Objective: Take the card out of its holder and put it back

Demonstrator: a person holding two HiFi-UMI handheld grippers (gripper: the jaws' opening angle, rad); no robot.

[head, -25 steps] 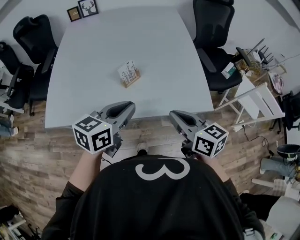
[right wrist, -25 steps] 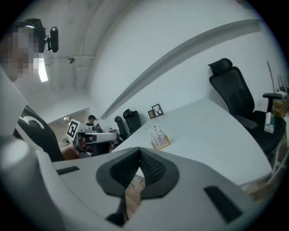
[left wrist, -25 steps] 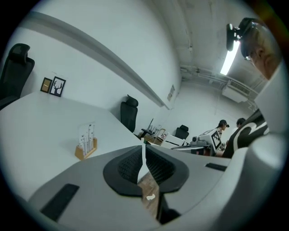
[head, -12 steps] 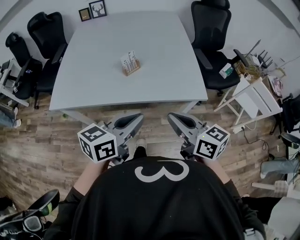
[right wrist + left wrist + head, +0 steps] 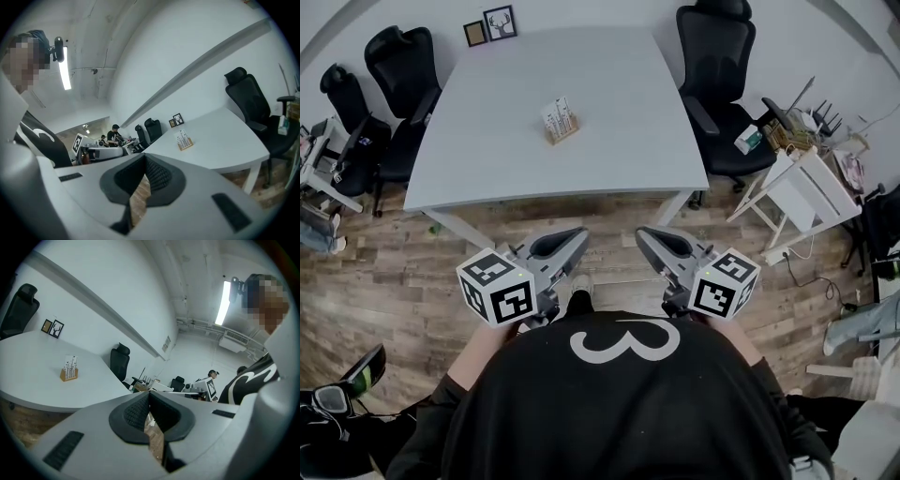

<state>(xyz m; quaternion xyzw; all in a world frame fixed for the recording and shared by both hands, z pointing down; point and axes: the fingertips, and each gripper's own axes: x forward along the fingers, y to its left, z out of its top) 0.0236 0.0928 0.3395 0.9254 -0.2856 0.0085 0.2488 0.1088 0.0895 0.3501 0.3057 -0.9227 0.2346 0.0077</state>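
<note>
A white printed card point(image 5: 557, 114) stands upright in a small wooden holder point(image 5: 564, 134) near the middle of the grey table point(image 5: 619, 112). The same card point(image 5: 70, 363) and holder point(image 5: 68, 376) show far off in the left gripper view, and the card point(image 5: 182, 137) shows again in the right gripper view. My left gripper point(image 5: 577, 234) and right gripper point(image 5: 645, 234) are held close to the body over the wooden floor, well short of the table's near edge. Both are shut with nothing between the jaws.
Black office chairs stand at the table's far right point(image 5: 717, 56) and along its left side point(image 5: 398, 66). Two small framed pictures point(image 5: 487, 26) sit at the table's far left corner. A white cart point(image 5: 806, 187) with clutter stands to the right.
The view has pulled back from the table. The grippers, earlier at the table's near edge, are now over bare floor. Both stay shut and empty.
</note>
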